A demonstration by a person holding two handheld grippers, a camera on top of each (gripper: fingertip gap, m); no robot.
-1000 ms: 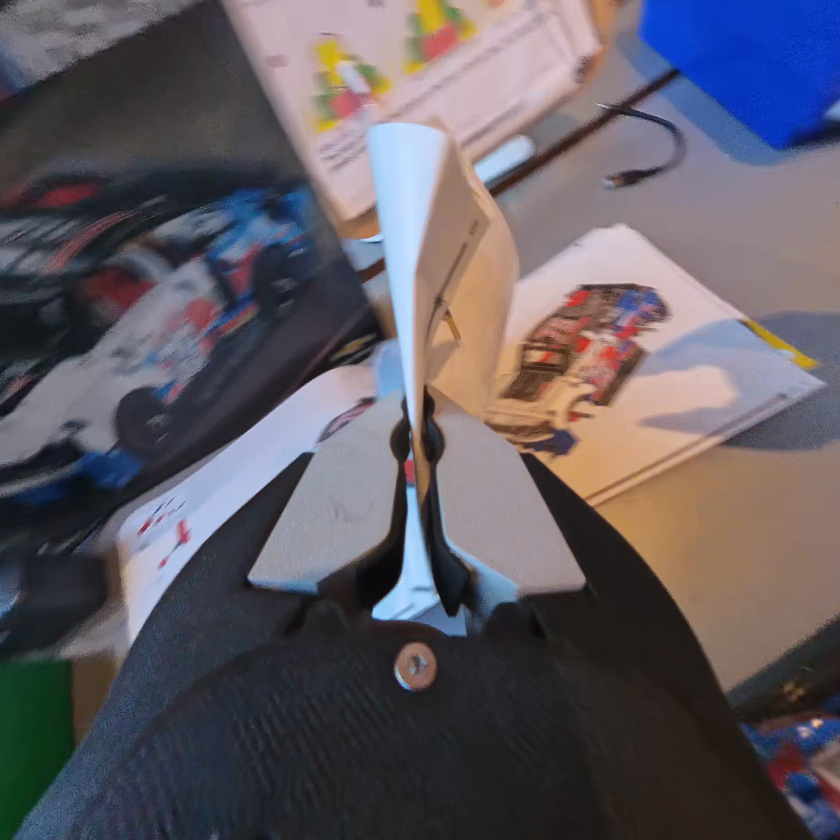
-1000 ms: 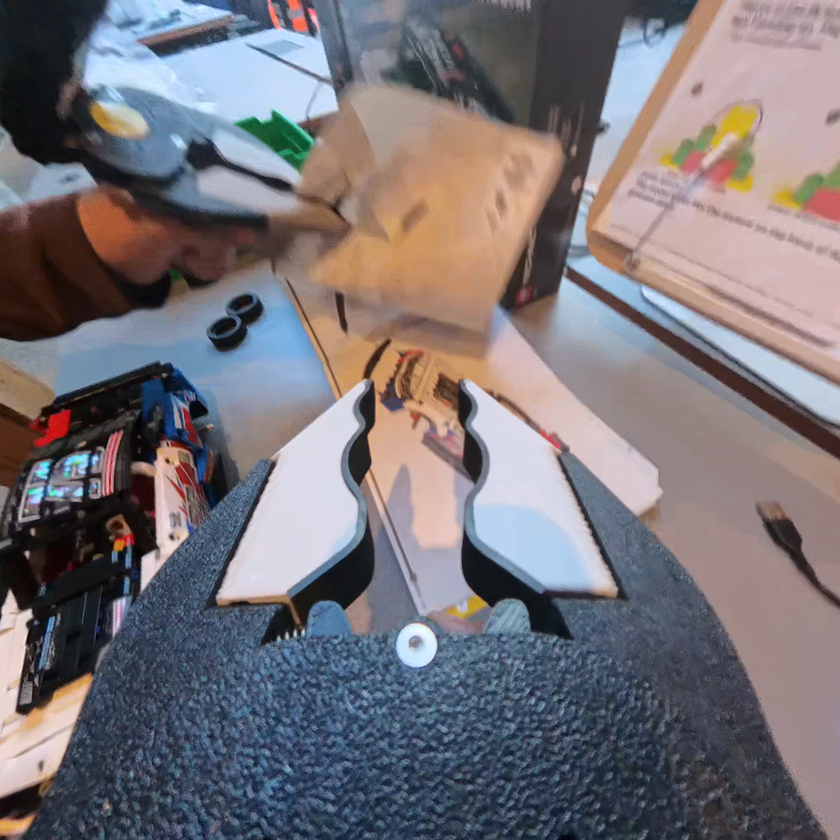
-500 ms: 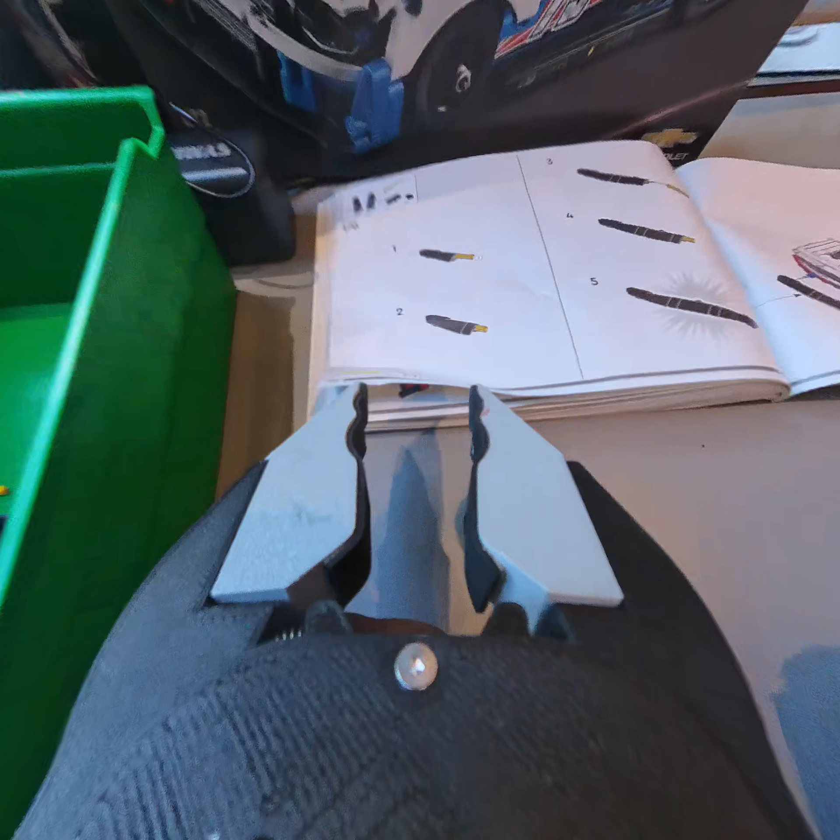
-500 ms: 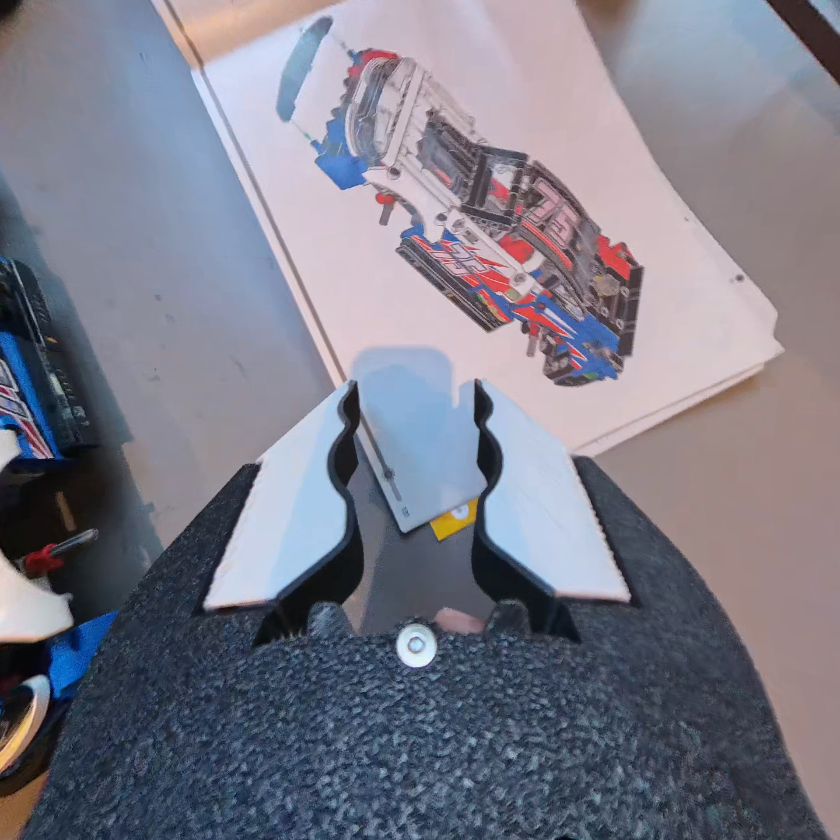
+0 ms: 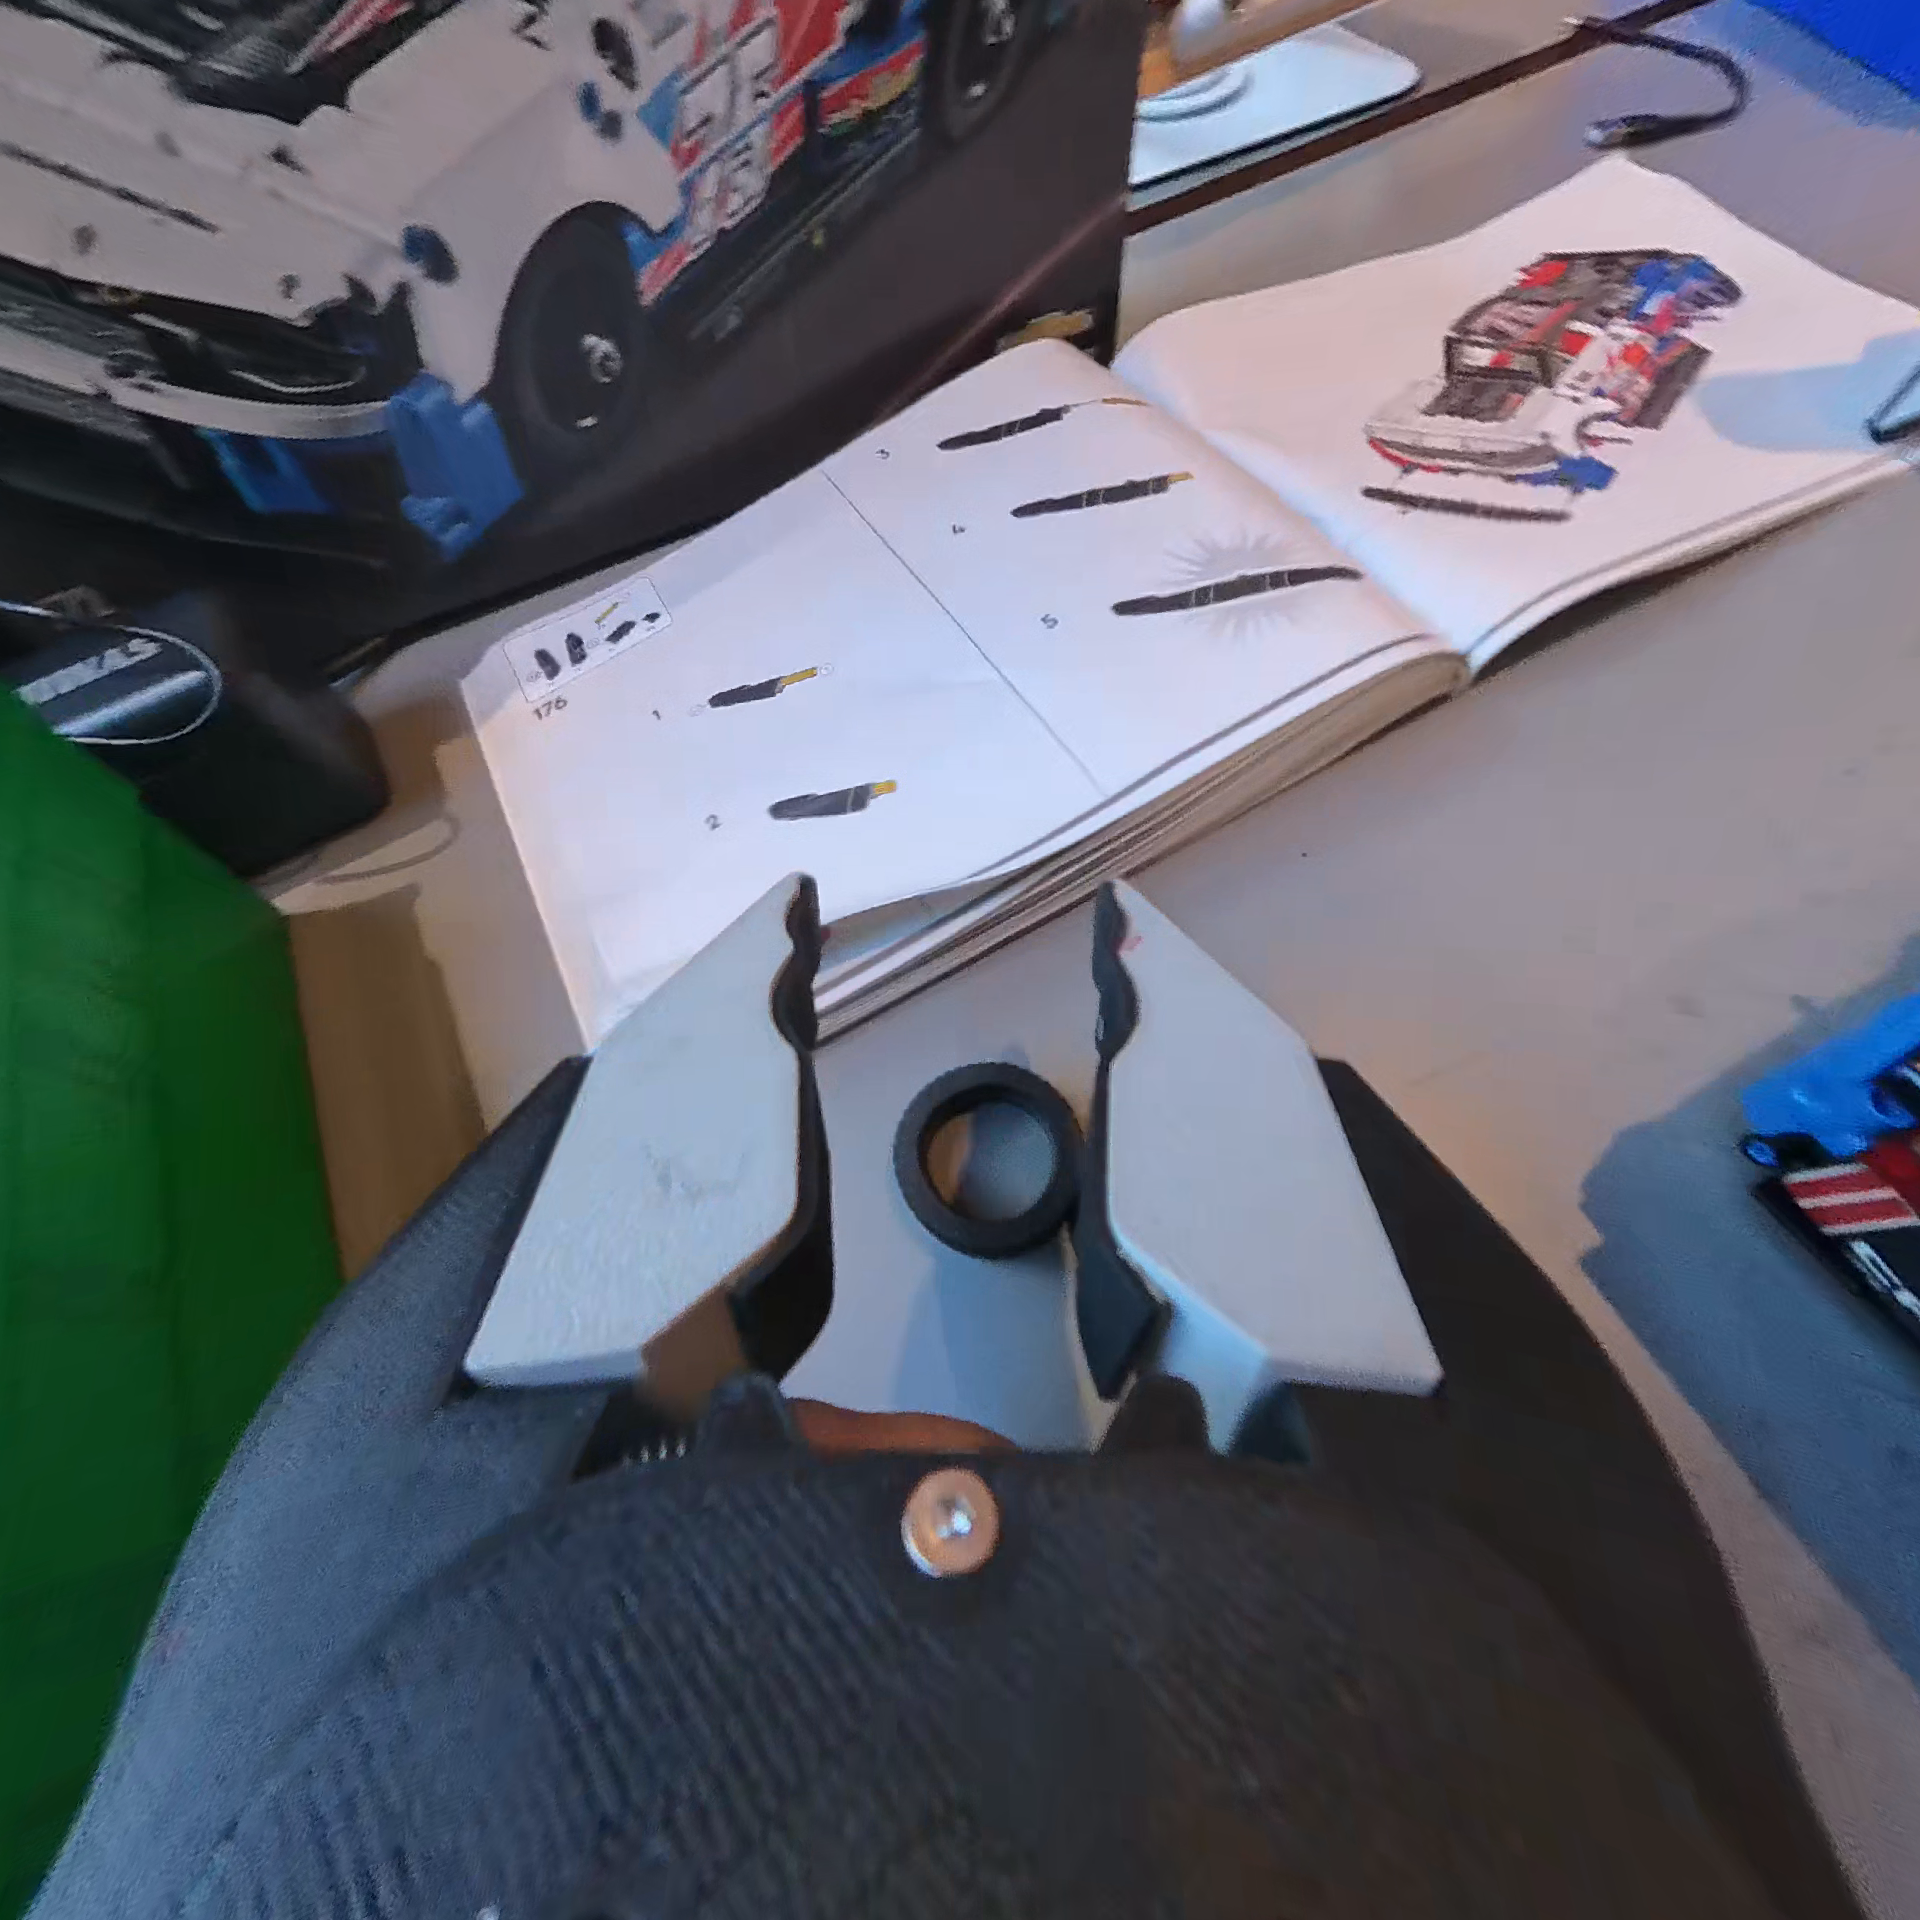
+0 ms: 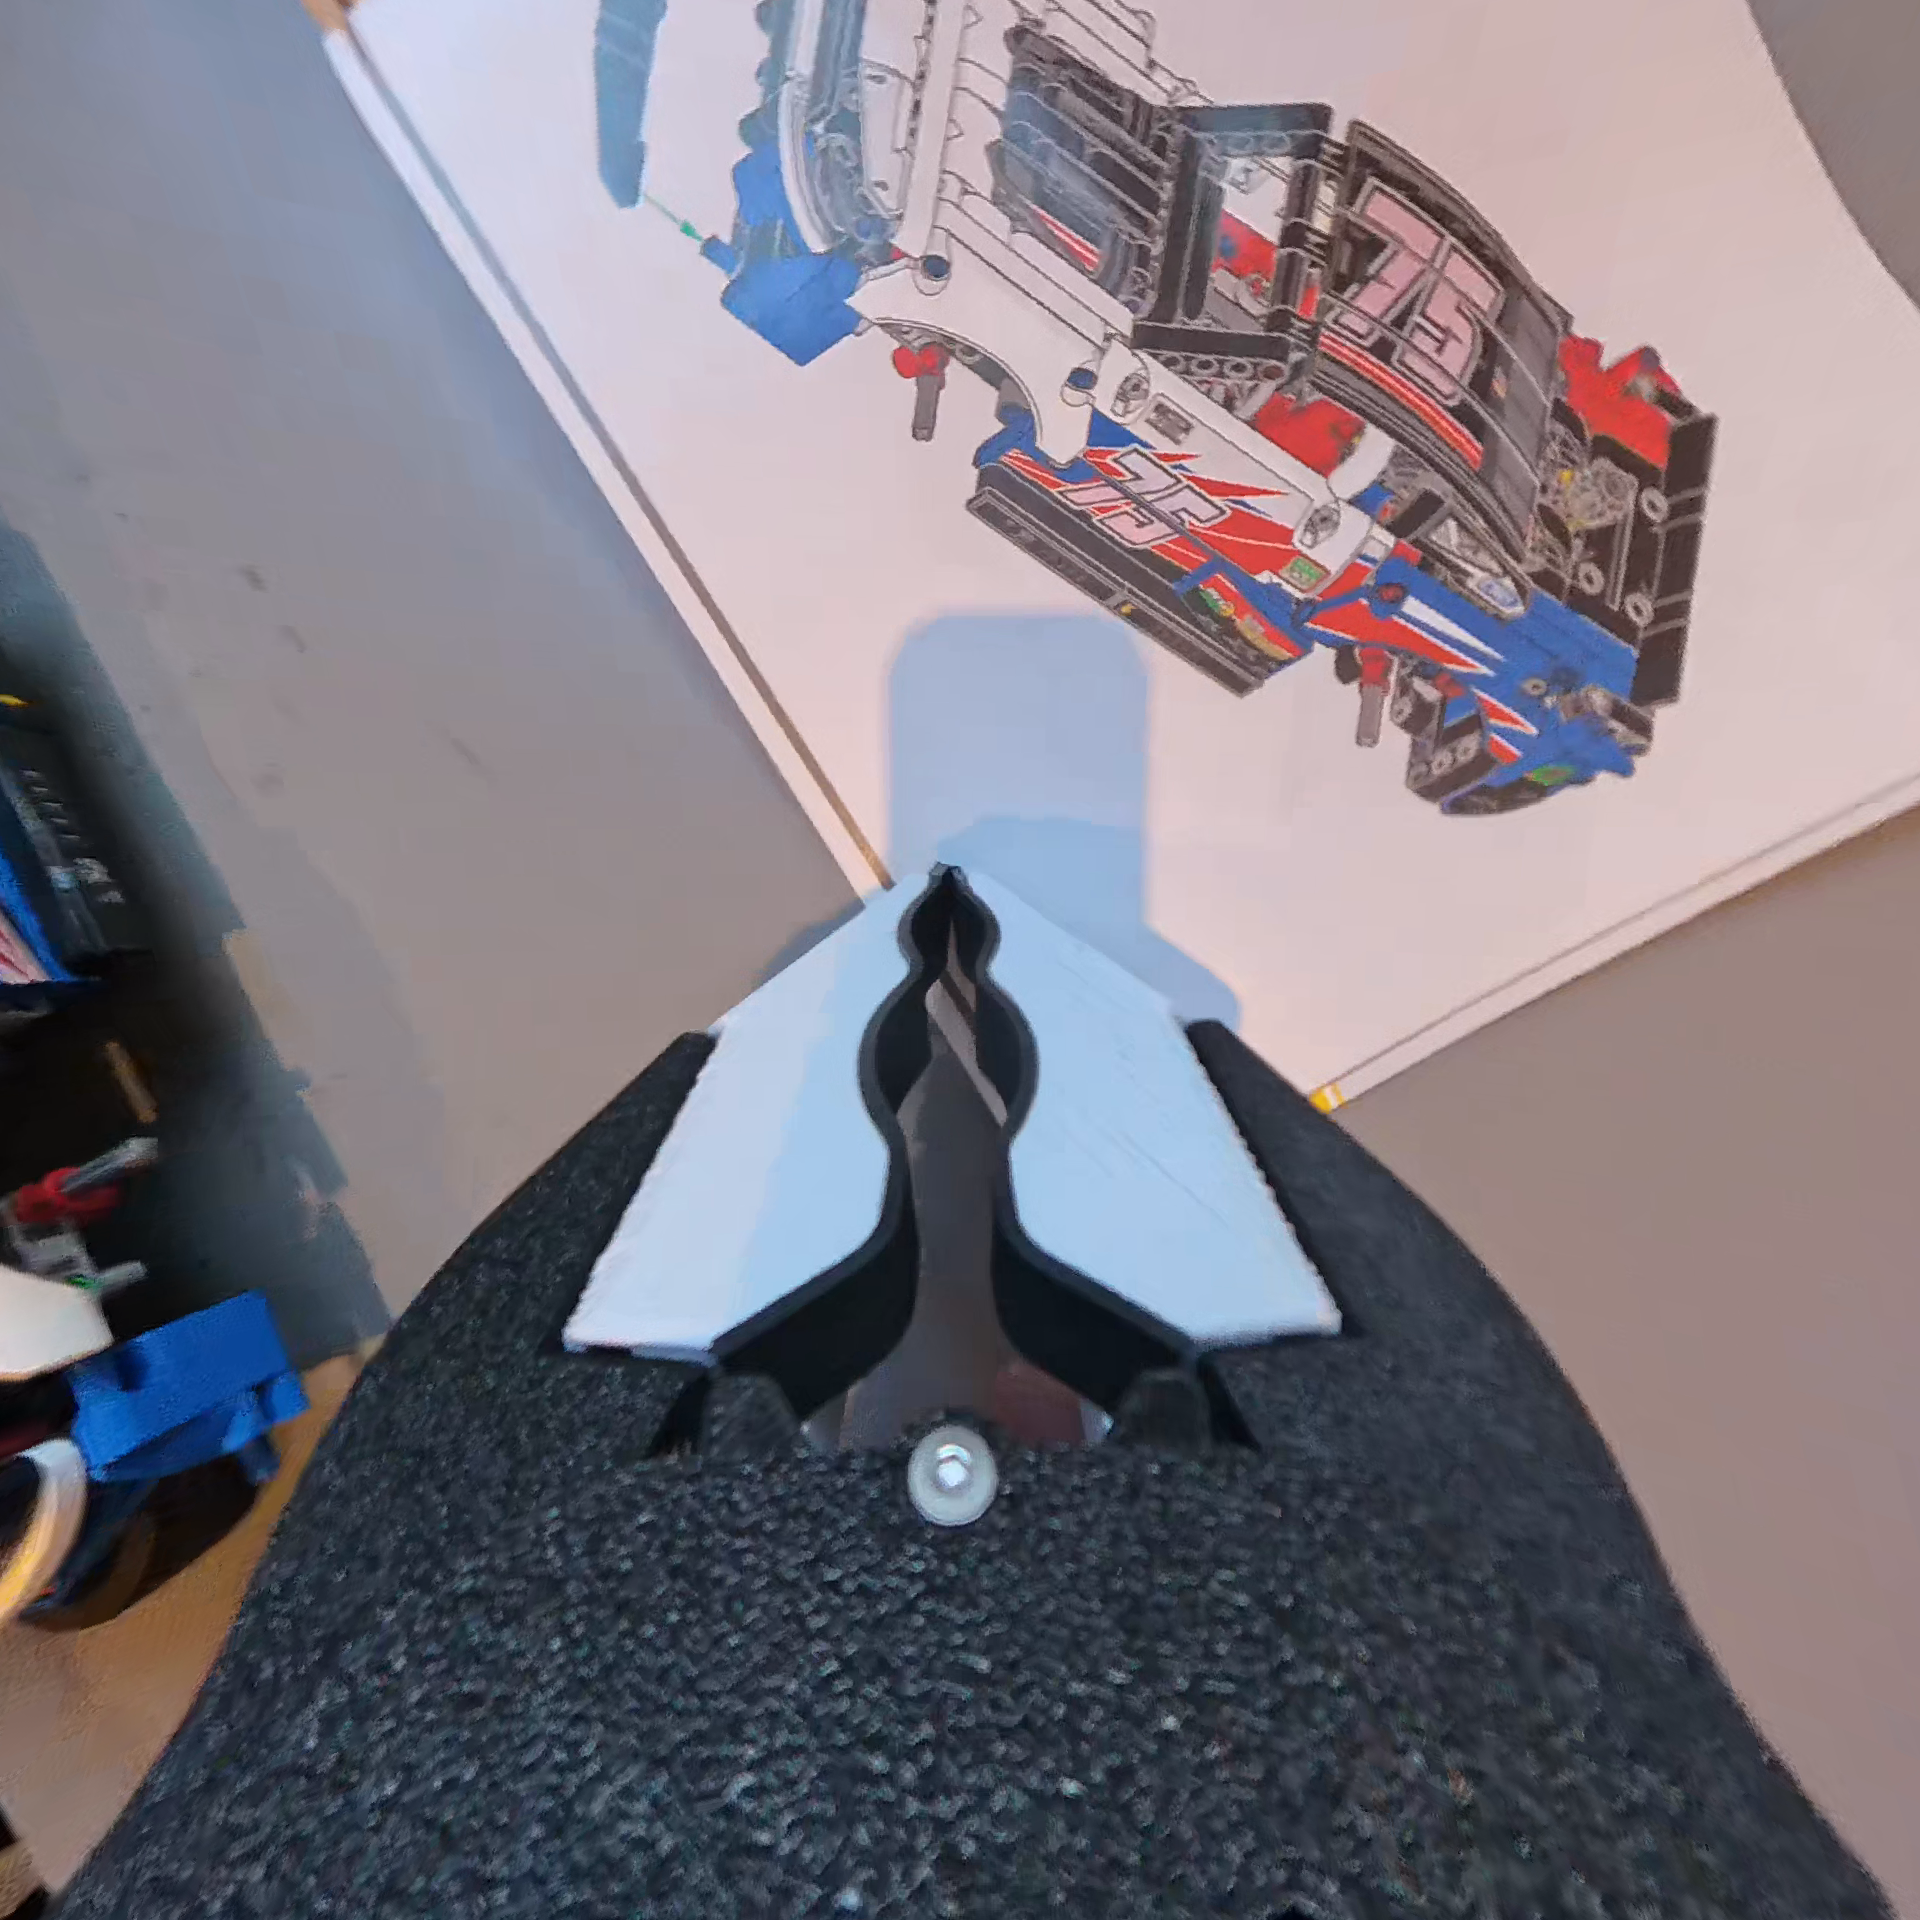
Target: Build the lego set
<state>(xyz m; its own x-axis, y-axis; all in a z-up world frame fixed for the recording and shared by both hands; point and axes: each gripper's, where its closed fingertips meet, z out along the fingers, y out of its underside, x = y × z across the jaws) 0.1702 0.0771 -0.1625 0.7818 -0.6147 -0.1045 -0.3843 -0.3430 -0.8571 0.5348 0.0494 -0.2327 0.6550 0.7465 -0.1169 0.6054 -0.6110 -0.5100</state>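
Two grippers in view, one per wrist camera. The left gripper (image 5: 951, 971) hangs over the grey worktop (image 5: 1558, 831) with its jaws wide apart and holding nothing. A small black rubber tyre (image 5: 985, 1172) lies flat on the worktop between the two fingers, close against the right-hand one; contact cannot be told.

Just past the fingertips an instruction booklet (image 5: 831, 707) lies open. Its left page carries small numbered drawings of dark rod-like parts; its right page shows a drawing of a car in red, white, blue and black. Behind the booklet stands the dark set box (image 5: 520, 260), printed with a white racing car. A green bin (image 5: 125, 1143) fills the left edge, blurred. A black object with a white band (image 5: 177, 717) sits between bin and box. At the right edge, part of the built car (image 5: 1849, 1174) shows blue, black and red-striped pieces. A black cable (image 5: 1683, 94) lies at the far right.

The right gripper (image 6: 948, 883) has its jaws pressed together at the tips, right at the near corner of the booklet's car page (image 6: 1039, 675). A thin pale strip shows in the gap behind the tips; whether the tips pinch the paper cannot be told. The gripper's shadow falls on that page. At the left edge the car model (image 6: 125, 1382) shows blue and black pieces on the worktop.
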